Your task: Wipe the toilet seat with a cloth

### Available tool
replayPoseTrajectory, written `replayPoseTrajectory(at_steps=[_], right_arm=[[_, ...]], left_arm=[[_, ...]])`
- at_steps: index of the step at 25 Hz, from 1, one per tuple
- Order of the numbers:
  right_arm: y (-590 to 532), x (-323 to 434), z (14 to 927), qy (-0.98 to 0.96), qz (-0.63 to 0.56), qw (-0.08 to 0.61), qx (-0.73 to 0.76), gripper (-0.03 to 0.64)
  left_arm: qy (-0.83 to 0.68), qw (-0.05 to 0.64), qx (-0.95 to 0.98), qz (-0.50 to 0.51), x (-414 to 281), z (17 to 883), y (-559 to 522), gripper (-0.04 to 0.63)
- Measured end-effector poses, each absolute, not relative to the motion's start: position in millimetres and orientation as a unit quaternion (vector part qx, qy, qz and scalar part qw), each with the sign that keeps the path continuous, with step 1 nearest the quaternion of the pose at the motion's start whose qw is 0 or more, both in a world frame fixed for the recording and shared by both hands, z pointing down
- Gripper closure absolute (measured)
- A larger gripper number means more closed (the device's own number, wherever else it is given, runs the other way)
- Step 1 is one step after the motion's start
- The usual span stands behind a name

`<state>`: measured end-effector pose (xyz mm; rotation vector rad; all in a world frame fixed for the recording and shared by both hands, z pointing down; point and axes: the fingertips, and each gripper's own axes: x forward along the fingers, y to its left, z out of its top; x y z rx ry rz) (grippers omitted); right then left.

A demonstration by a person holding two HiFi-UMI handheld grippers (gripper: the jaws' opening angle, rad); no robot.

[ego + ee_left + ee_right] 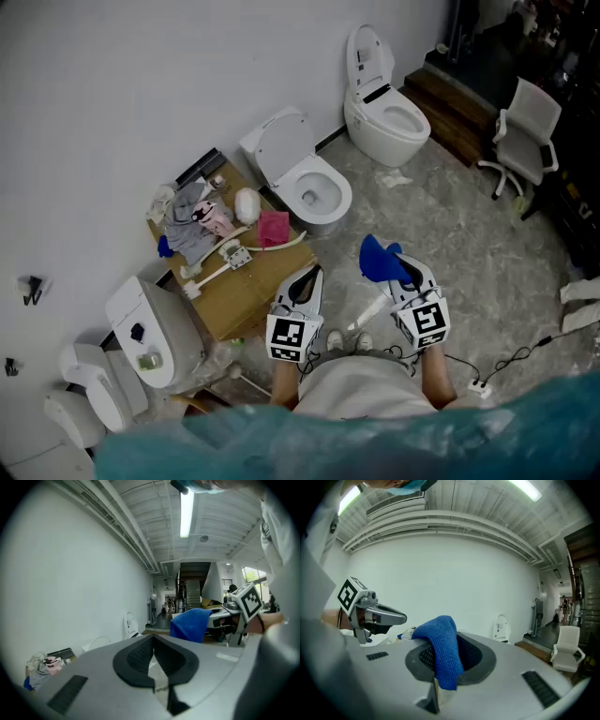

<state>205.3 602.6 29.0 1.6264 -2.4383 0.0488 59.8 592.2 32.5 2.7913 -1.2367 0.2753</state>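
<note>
Between the right tongs (437,674) a blue cloth (443,644) hangs pinched and draped; left tongs (153,651) closed, empty

Mottled grey floor (469,244) — on it stand a near toilet (305,183), a far toilet (384,117), an office chair (525,131) — and a cluttered brown box (234,295).

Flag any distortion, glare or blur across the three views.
Head view: even light, sharp, a blurred teal patch along the bottom. Left gripper view: strong fisheye, dark corners, ceiling lamp blown out. Right gripper view: same fisheye and vignette; cloth crisp, strip light glaring at top right.
</note>
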Motion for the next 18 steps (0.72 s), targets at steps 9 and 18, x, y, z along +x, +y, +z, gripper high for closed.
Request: replayPoseTrajectory(at_steps=[9,18], right_arm=[[578.6,181.0,36.4,-0.806,0.018,0.107,0.581,0.588],[559.9,173.9,43.1,-0.796,0.019,0.111,0.595,0.588]], left_arm=[[-0.372,0.038,0.924,0.086,40.0,41.3,562.7,0.584],[-0.343,0.038,0.935,0.088,43.7,50.9,532.3,0.584]])
